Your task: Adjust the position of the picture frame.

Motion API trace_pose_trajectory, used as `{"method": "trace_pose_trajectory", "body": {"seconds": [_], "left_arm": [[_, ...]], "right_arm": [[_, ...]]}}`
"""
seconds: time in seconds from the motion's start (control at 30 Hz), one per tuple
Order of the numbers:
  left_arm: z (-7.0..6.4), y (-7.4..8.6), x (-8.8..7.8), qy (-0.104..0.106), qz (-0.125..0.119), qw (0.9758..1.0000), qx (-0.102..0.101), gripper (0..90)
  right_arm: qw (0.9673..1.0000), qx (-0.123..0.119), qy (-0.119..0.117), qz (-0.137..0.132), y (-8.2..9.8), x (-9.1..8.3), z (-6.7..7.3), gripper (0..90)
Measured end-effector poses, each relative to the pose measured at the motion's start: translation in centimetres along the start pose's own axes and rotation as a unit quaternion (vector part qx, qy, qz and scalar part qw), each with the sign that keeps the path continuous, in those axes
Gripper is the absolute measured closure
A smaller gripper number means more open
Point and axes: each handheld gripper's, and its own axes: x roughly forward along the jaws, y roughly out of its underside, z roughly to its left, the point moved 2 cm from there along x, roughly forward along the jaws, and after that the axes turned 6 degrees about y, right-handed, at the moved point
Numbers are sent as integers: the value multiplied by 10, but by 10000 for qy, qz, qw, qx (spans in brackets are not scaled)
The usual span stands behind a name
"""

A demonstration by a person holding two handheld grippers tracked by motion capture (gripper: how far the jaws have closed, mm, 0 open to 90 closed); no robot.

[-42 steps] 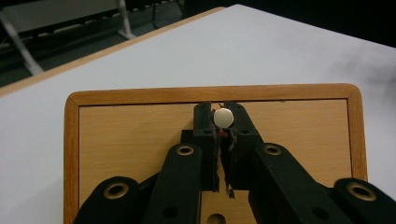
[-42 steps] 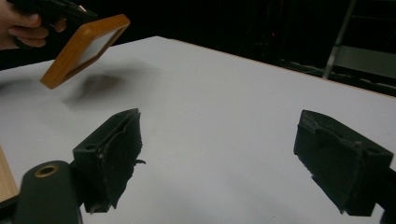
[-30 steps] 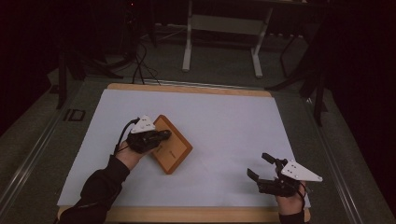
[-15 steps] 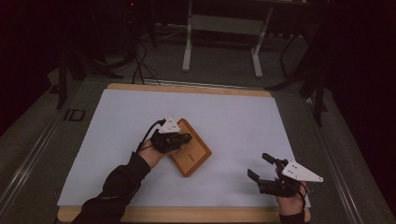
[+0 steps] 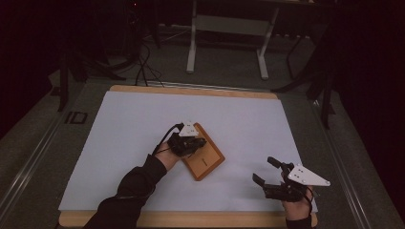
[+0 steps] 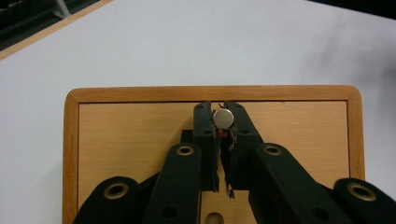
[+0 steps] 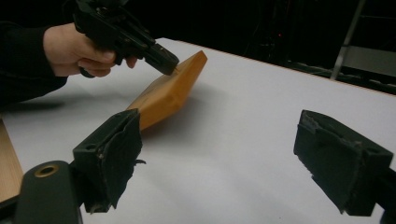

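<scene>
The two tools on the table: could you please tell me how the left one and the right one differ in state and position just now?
The left tool has its jaws shut on a small metal knob on the wooden box; the right tool stands open with nothing between its jaws. The left tool is over the box near the table's middle; the right tool is by the near right corner, apart from the box. Both are black and hand-held.

1. A white sheet [image 5: 143, 124] covers most of the counter [image 5: 191, 89], whose wooden edge shows at the far and near sides.
2. A pale metal stand [image 5: 227, 28] rises on the dark floor beyond the far edge.
3. Black cables [image 5: 143, 62] lie far left.
</scene>
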Motion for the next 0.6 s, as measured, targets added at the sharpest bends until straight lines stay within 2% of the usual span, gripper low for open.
{"method": "trace_pose_trajectory", "body": {"seconds": [0.6], "left_arm": [[-1, 0, 41, 20, 210, 9998, -45, 851]], "right_arm": [[10000, 2, -64, 31, 1, 1, 2, 147]]}}
